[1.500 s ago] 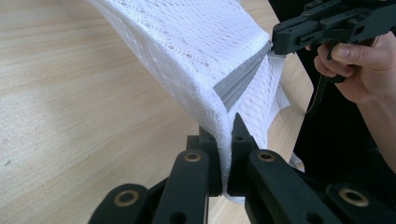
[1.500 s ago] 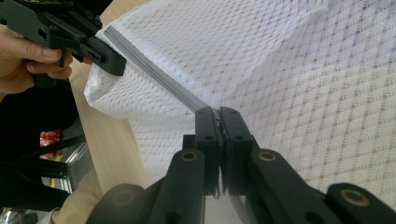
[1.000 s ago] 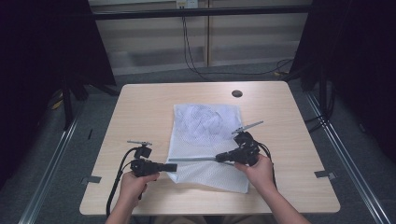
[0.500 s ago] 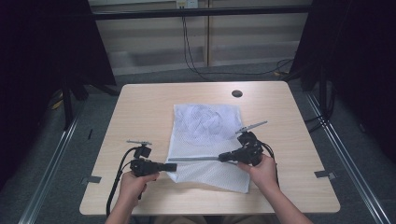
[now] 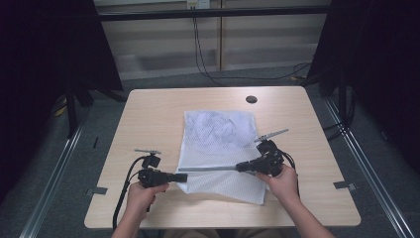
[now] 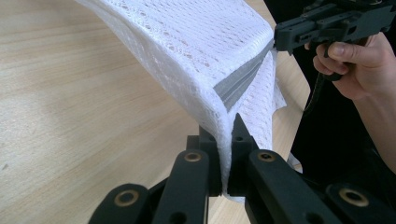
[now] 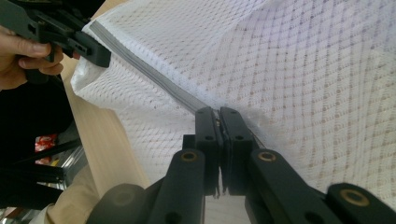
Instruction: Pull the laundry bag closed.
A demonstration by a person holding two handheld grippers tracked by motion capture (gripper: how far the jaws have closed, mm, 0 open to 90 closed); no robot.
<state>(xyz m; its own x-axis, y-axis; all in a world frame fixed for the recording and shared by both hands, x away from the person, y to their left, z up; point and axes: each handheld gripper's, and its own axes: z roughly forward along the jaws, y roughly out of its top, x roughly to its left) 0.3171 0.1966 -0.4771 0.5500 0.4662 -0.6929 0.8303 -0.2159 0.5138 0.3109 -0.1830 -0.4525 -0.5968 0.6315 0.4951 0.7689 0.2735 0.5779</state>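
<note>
White mesh bag [image 5: 218, 148] pinched by both tools, unlabelled.

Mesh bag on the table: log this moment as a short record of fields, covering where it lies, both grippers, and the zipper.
item: white mesh bag with a grey zipper strip
surface: light wooden table
left gripper: shut on the bag's edge at one end of the zipper
right gripper: shut on the bag at the zipper, farther along
zipper: stretched straight between the two grippers
bag state: near part lifted, far part flat on the table
</note>
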